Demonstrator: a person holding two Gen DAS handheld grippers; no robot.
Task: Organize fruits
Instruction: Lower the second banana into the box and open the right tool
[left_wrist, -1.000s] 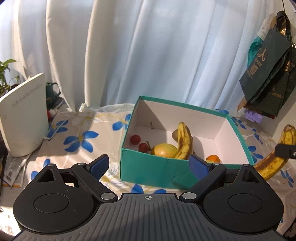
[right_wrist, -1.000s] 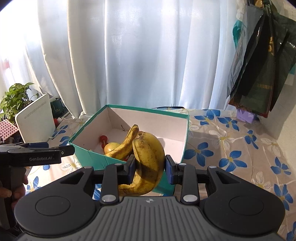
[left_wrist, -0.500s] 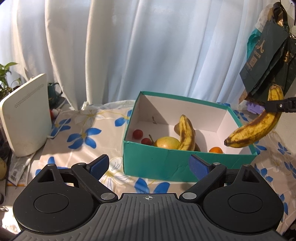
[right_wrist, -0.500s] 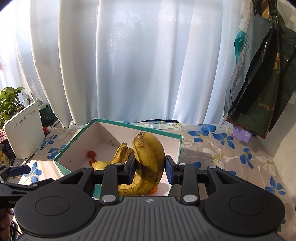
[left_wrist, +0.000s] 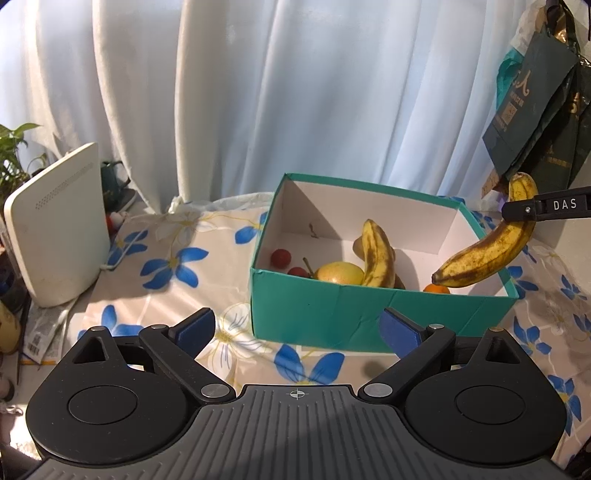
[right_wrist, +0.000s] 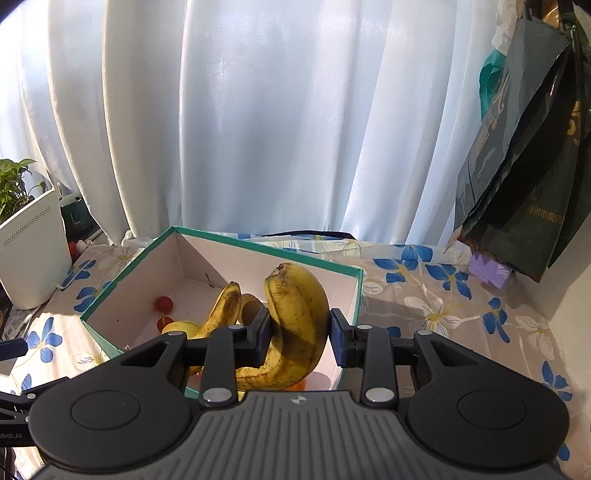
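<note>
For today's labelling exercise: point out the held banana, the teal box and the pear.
held banana (right_wrist: 301, 314), right wrist view, mid-body
teal box (left_wrist: 332, 314), left wrist view, front wall
pear (left_wrist: 340, 273), left wrist view, top

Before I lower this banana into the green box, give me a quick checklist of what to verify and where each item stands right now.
1. Right gripper shut on the held banana: ok.
2. Held banana over the green box, above its right end: ok.
3. Free floor space under it: cannot tell; an orange fruit lies near that corner.
4. Banana already in the box clear of the drop path: ok, it lies nearer the middle.
5. Left gripper open and outside the box: ok.
</note>
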